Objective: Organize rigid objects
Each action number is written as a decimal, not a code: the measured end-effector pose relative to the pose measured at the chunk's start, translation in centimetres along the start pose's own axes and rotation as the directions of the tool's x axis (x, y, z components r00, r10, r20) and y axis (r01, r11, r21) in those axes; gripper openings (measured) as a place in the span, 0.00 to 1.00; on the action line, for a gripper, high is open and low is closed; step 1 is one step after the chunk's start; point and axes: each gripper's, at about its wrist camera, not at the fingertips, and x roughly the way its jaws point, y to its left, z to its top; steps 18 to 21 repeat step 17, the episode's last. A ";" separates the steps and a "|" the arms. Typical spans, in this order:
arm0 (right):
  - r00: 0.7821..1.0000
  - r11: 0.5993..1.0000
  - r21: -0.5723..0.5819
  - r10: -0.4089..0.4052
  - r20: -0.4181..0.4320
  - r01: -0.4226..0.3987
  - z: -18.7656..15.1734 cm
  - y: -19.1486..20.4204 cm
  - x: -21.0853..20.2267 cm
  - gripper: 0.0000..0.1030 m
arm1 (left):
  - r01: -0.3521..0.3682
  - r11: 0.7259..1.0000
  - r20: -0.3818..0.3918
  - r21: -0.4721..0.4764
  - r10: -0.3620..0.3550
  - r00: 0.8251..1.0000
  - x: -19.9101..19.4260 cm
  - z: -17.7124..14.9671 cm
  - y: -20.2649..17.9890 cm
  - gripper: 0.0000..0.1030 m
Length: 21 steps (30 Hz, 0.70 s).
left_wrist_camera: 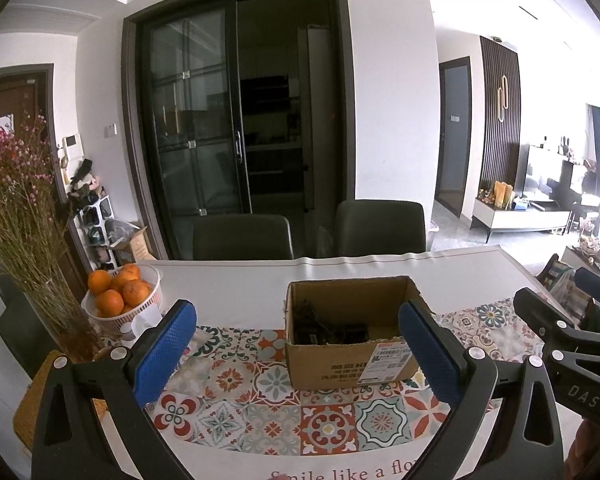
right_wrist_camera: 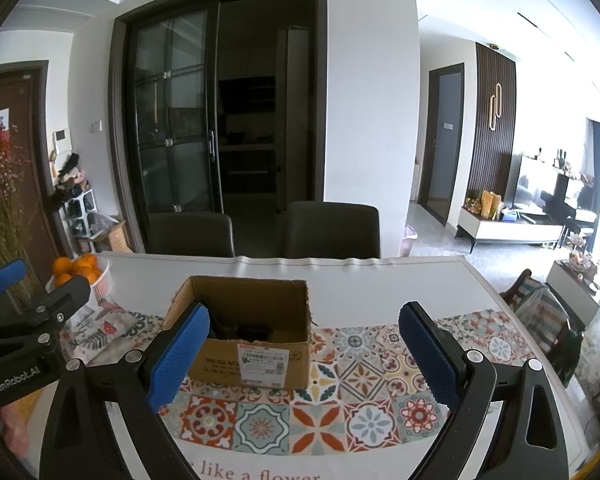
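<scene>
An open cardboard box [left_wrist_camera: 352, 364] stands on the patterned tablecloth [left_wrist_camera: 260, 420], with dark objects [left_wrist_camera: 324, 330] lying inside it. It also shows in the right wrist view [right_wrist_camera: 256, 364], with the dark objects [right_wrist_camera: 248, 330] partly visible. My left gripper [left_wrist_camera: 300, 356] is open and empty, its blue pads in front of the box. My right gripper [right_wrist_camera: 304, 360] is open and empty, just right of the box's front. The right gripper shows at the right edge of the left wrist view [left_wrist_camera: 572, 344]. The left gripper shows at the left edge of the right wrist view [right_wrist_camera: 24, 320].
A white basket of oranges [left_wrist_camera: 120, 300] and a vase of dried flowers [left_wrist_camera: 24, 216] stand at the table's left. Two dark chairs [left_wrist_camera: 380, 226] are at the far edge. A woven mat [left_wrist_camera: 32, 404] lies at the near left.
</scene>
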 end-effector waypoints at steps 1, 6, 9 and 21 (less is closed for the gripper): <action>1.000 1.000 0.000 0.001 0.000 -0.001 0.0 0.0 0.0 0.93 | -0.001 1.000 0.001 0.000 0.001 1.000 -0.1 0.1 0.0 1.00; 1.000 1.000 -0.001 0.001 0.000 -0.001 0.0 0.0 -0.2 0.93 | -0.004 1.000 0.001 0.000 0.004 1.000 -0.2 0.3 0.0 1.00; 1.000 1.000 -0.001 0.000 0.000 0.000 0.0 0.0 -0.1 0.93 | -0.001 1.000 -0.002 -0.002 0.001 1.000 -0.2 0.3 0.0 1.00; 1.000 1.000 0.002 0.001 -0.001 -0.001 0.1 0.0 -0.2 0.93 | 0.004 1.000 -0.006 -0.007 -0.004 1.000 0.0 0.4 0.1 1.00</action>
